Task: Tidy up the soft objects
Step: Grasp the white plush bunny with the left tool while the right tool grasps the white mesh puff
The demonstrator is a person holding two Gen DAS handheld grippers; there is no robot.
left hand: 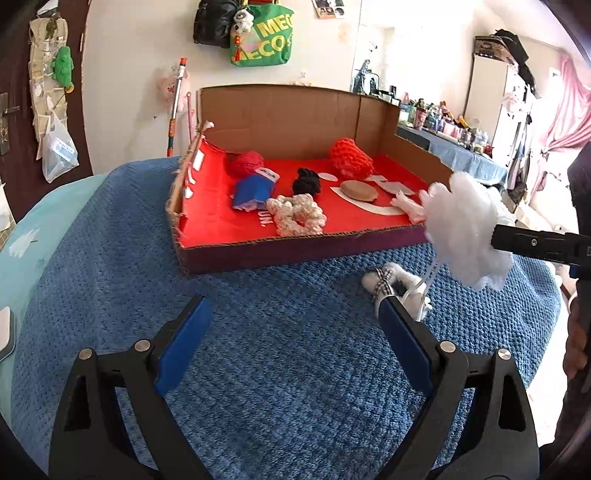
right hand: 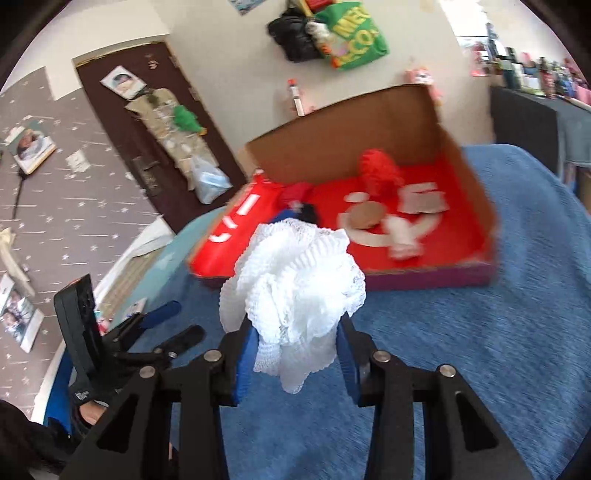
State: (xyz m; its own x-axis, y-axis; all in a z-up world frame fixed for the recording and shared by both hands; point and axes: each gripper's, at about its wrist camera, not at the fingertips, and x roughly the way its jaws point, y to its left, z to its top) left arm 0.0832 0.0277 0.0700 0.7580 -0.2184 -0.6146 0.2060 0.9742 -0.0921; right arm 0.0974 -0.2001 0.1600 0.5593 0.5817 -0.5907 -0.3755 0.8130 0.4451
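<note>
A cardboard box (left hand: pixel 295 254) with a red floor sits on the blue blanket (left hand: pixel 258 350); it also shows in the right wrist view (right hand: pixel 443 280). Inside lie red knit pieces (left hand: pixel 351 157), a blue item (left hand: pixel 255 190), a black piece (left hand: pixel 306 181), a cream scrunchie (left hand: pixel 295 214) and a tan pad (left hand: pixel 358 190). My right gripper (right hand: pixel 295 354) is shut on a white mesh puff (right hand: pixel 295 280), held above the blanket near the box's front edge; the puff shows in the left wrist view (left hand: pixel 465 229). My left gripper (left hand: pixel 291 332) is open and empty over the blanket. A small white plush (left hand: pixel 391 284) lies by its right finger.
A teal sheet (left hand: pixel 26 236) lies left of the blanket. A door (right hand: pixel 147 140) with hanging bags stands behind. A green bag (left hand: pixel 266 33) hangs on the wall. A cluttered shelf (left hand: pixel 450 125) is at the right.
</note>
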